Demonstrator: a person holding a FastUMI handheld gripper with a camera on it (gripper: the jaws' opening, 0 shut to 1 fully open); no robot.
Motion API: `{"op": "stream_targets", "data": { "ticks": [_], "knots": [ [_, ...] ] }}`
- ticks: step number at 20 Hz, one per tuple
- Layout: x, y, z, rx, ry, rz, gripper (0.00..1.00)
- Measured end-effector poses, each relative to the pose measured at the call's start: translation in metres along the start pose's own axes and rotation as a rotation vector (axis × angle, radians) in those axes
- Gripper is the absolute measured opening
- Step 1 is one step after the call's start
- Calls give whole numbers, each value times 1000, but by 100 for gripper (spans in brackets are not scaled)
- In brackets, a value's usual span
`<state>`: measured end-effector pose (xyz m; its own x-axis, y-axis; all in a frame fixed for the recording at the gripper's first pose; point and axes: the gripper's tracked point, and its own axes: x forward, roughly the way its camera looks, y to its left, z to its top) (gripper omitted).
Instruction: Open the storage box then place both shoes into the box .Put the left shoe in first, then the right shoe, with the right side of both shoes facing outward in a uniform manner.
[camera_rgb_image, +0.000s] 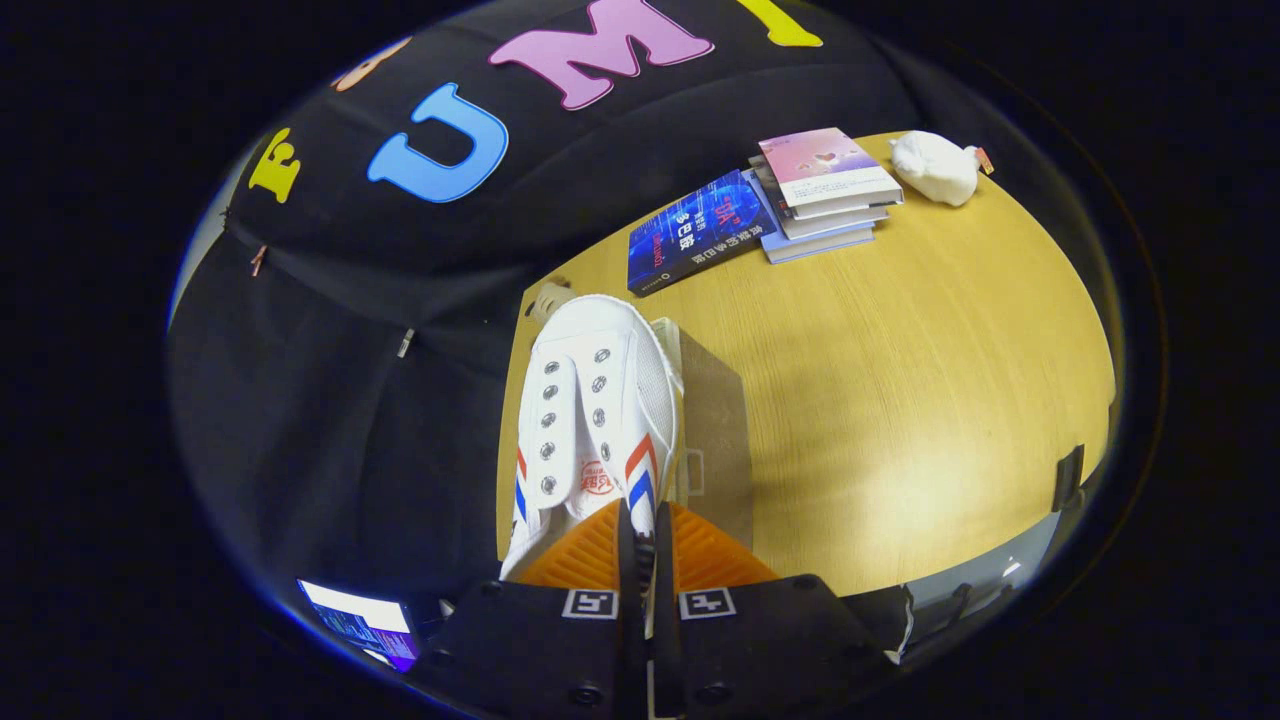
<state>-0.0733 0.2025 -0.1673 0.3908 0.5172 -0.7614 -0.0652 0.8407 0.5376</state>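
White shoe (590, 400) clamped at its collar between the nearly closed jaws of the gripper (645, 545).

Held toe-forward, red and blue stripes on both sides, empty eyelets up. Just right of the shoe, touching or nearly so: a clear storage box (712, 420) on the wooden table (930, 400). Beyond the shoe: a dark blue book (695, 232), then a stack of books (825, 195), and farthest off a white plush toy (935, 167).

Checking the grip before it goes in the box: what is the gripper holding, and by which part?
The white shoe, pinched between the fingers at its heel-end collar.
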Motion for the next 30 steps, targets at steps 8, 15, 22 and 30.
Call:
{"op": "stream_targets", "data": {
  "ticks": [8, 15, 22, 30],
  "knots": [
    [57, -5, -17, -92, 46, -169, 8],
    [60, 48, -9, -95, 9, -43, 61],
    [3, 54, 37, -271, -170, -64, 99],
    [-102, 24, 137, -404, -499, -74, 99]
  ]
}}
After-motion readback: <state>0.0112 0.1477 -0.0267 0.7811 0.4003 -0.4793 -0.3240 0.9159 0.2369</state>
